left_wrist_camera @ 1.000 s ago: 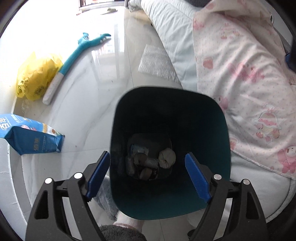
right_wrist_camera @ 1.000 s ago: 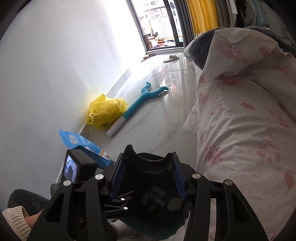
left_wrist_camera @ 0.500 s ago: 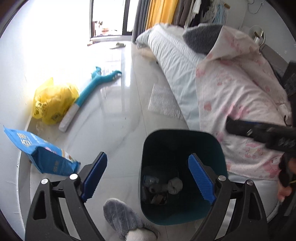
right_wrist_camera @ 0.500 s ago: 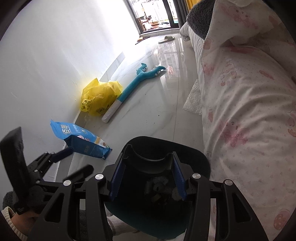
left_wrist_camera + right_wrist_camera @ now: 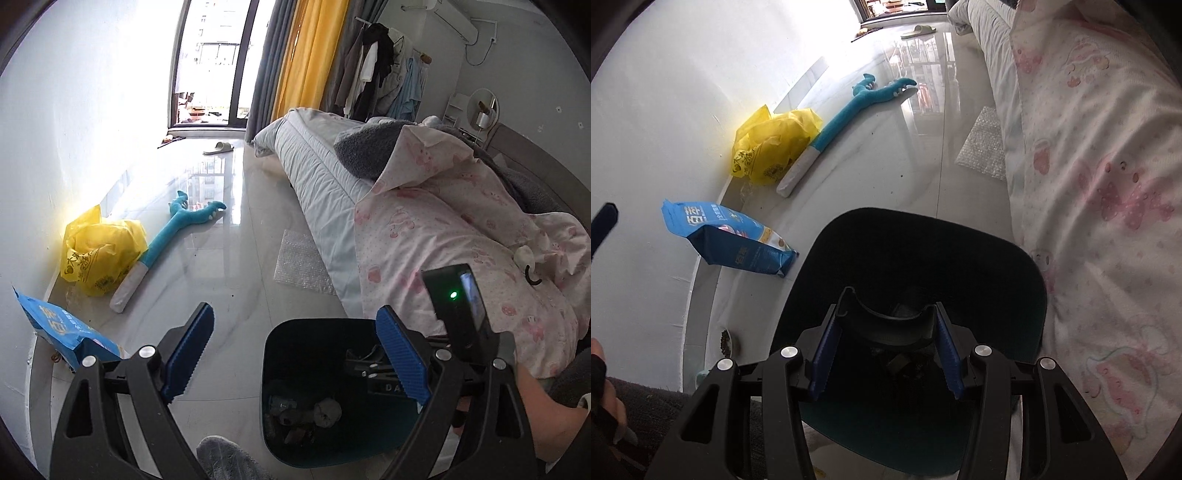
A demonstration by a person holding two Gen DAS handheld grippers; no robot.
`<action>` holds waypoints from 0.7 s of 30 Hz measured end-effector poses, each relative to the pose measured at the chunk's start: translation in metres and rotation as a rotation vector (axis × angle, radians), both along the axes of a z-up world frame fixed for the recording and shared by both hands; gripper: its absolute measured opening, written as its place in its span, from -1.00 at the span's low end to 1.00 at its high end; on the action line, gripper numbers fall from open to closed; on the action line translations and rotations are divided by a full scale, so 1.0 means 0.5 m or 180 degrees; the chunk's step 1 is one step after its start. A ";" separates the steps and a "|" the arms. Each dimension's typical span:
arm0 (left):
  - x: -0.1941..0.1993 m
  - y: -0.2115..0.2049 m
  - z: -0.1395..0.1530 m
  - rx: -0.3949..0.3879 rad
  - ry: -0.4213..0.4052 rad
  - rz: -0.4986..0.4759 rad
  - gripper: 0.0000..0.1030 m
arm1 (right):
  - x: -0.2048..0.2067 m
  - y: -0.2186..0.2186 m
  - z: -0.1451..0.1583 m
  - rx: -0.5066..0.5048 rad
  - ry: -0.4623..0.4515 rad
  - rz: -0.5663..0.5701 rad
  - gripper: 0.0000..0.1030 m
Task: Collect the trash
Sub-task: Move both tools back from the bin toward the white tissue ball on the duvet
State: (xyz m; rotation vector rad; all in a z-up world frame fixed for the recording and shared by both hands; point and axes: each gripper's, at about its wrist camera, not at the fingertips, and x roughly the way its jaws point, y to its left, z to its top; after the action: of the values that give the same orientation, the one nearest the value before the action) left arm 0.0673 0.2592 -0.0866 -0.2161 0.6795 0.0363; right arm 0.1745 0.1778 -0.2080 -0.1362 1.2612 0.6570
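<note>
Trash is sitting in the teal bin (image 5: 1008, 266) by the bed while the right gripper (image 5: 884, 352), pinching a curved black plastic piece (image 5: 886, 317), is hanging over the opening, so I'd lower it well inside before releasing, with the left gripper (image 5: 295, 354) spread empty.

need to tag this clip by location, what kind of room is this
Most likely a bedroom in a home. A bed with a pink printed quilt runs along the right, clothes hang on a rack behind it, and yellow curtains frame a balcony door.
</note>
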 end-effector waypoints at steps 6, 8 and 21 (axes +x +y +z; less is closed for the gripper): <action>-0.012 -0.020 0.061 0.0113 -0.0217 -0.0038 0.77 | -0.003 0.014 -0.021 -0.0192 0.0025 0.0041 -0.02; -0.016 -0.033 0.084 0.0182 -0.0286 -0.0070 0.77 | -0.002 0.009 -0.025 -0.0248 0.0028 0.0016 -0.02; -0.021 -0.058 0.159 0.0175 -0.0497 -0.0237 0.78 | -0.010 -0.008 0.011 -0.0150 -0.0093 0.0038 0.44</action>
State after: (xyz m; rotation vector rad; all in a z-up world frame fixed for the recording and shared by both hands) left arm 0.0570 0.2301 -0.0071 -0.1388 0.5297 -0.0329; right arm 0.1694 0.1740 -0.2024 -0.1918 1.2491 0.6339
